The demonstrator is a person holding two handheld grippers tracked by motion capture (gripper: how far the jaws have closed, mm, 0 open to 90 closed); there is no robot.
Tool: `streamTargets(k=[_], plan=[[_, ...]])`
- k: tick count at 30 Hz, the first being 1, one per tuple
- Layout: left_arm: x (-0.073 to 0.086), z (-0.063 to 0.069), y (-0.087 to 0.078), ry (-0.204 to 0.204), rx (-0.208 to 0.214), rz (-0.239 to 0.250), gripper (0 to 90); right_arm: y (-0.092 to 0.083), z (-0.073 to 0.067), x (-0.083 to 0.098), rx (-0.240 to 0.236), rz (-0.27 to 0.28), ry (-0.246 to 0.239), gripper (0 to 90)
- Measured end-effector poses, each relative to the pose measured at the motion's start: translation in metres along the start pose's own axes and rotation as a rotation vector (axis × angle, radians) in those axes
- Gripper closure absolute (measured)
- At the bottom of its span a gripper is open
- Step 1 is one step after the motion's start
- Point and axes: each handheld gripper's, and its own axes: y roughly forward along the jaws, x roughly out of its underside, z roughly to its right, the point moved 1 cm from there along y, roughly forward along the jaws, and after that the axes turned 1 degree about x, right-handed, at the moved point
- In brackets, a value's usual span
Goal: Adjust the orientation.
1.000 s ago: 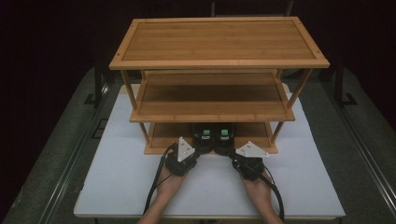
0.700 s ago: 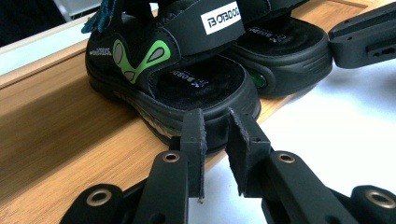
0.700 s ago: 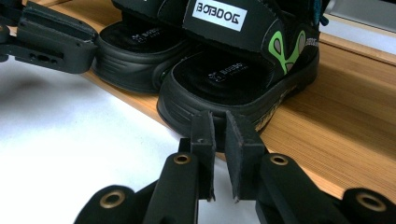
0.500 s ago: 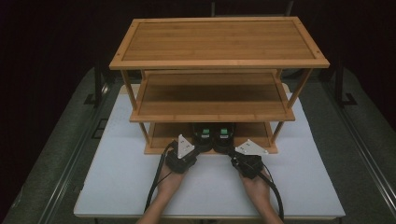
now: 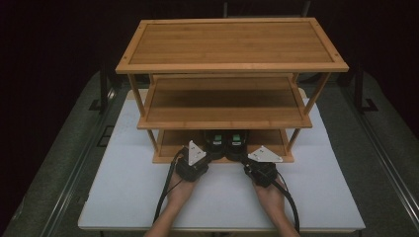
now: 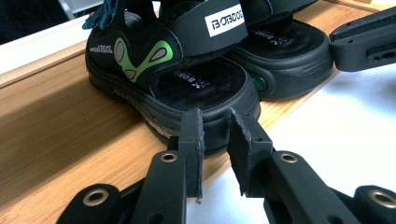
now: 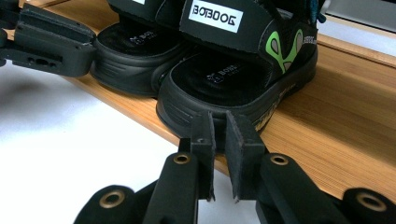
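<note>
Two grippers meet a pair of sandals on the rack's bottom shelf.

The left gripper [image 6: 215,135] and right gripper [image 7: 218,133] each have jaws narrowly parted, holding nothing, tips at the heel of the left sandal [image 6: 187,79] and right sandal [image 7: 233,70]. The wooden rack [image 5: 232,44] stands on the white worktop [image 5: 123,192].

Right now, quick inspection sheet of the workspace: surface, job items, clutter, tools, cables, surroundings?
Surface: white table, bare in front.
Job items: three-tier wooden rack; pair of black-and-green sandals on its bottom shelf, heels at the front edge.
Clutter: nothing seen.
Tools: left tool and right tool each at a sandal heel, jaws slightly apart, gripping nothing.
Cables: black cables trail back along the forearms.
Surroundings: dark room, grey floor.
</note>
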Motion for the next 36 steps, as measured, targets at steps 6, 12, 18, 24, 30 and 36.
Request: streamTargets(k=[6,12,18,24,30,36], plan=[[0.000,0.000,0.001,0.002,0.000,-0.001,73.5,0.001,0.001,0.000,0.001,0.003,0.003,80.6],[0.000,0.000,-0.001,0.007,0.009,-0.012,69.1,0.000,0.004,0.000,0.005,-0.008,0.015,74.7],[-0.001,0.000,-0.006,0.009,0.027,-0.013,65.4,-0.001,0.007,0.001,-0.023,-0.025,0.016,67.2],[0.000,0.001,-0.009,-0.004,0.052,-0.022,60.7,-0.006,0.012,0.000,-0.056,-0.030,0.025,59.9],[-0.002,0.001,-0.016,-0.021,0.083,-0.022,55.5,-0.012,0.020,0.000,-0.095,-0.050,0.056,51.2],[0.000,0.000,-0.023,-0.035,0.106,-0.015,52.7,-0.017,0.026,0.003,-0.129,-0.088,0.070,45.8]])
